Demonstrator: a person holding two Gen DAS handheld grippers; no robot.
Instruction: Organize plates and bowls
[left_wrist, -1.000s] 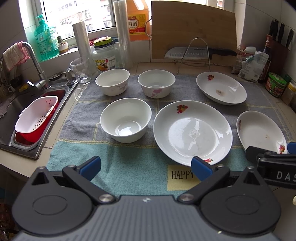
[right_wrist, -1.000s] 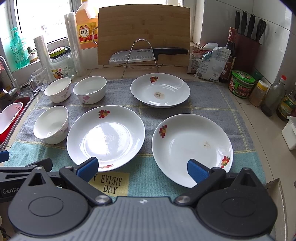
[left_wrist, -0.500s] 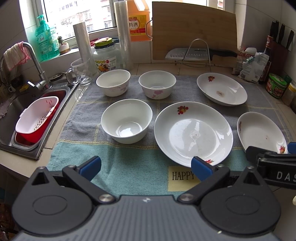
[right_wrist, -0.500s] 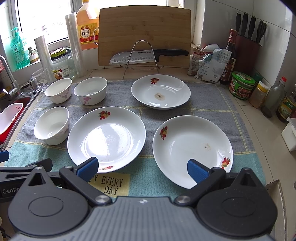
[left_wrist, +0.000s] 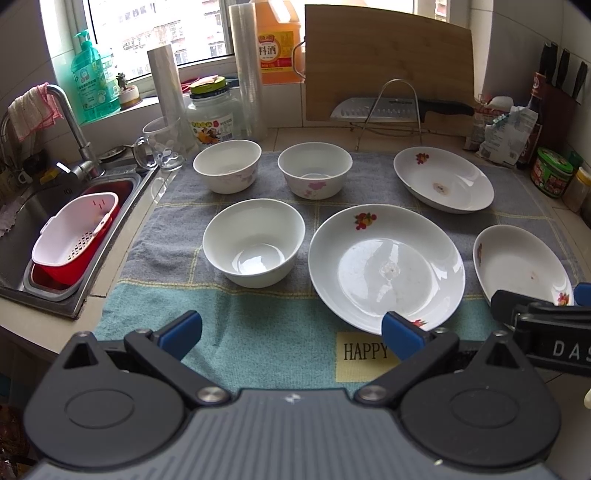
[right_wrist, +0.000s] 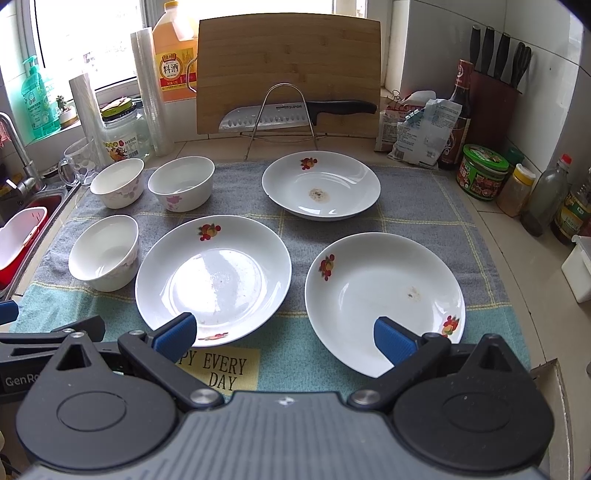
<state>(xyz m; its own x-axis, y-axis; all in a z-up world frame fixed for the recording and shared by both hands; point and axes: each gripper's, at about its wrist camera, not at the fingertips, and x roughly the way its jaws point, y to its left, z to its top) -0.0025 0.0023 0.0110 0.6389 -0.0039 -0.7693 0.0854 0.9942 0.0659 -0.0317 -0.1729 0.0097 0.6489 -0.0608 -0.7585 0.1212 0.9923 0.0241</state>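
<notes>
Kitchen bench (right_wrist: 517, 266) under a bright window, with a grey and teal towel (right_wrist: 288, 350) spread over most of it; I'll place everything from that towel. Nothing has been stacked yet, so to my eye the sorting has hardly begun: three plates and three bowls all lie singly on the cloth, none touching.

Biggest is the large plate (right_wrist: 212, 278) at the towel's near middle, empty but for faint specks. Toward the towel's near right corner sits a second plate (right_wrist: 384, 299) with a small brown spot in it. At the far right of the towel a third plate (right_wrist: 320, 186) shows a dried stain in its well. Next comes the big bowl (left_wrist: 253, 242) on the towel's left side, with nothing in it. Two small bowls (left_wrist: 227, 170) (left_wrist: 314, 170) stand side by side along the towel's far left edge, both looking empty.

Off the towel's left edge a sink (left_wrist: 22, 236) holds a white strainer basket (left_wrist: 74, 232) nested in a red one.

Left claw (left_wrist: 291, 332) hangs over the towel's near edge, jaws spread wide, holding nothing. Right claw (right_wrist: 284, 336) hovers beside it, likewise wide apart and empty, over the near rims of two plates.
</notes>
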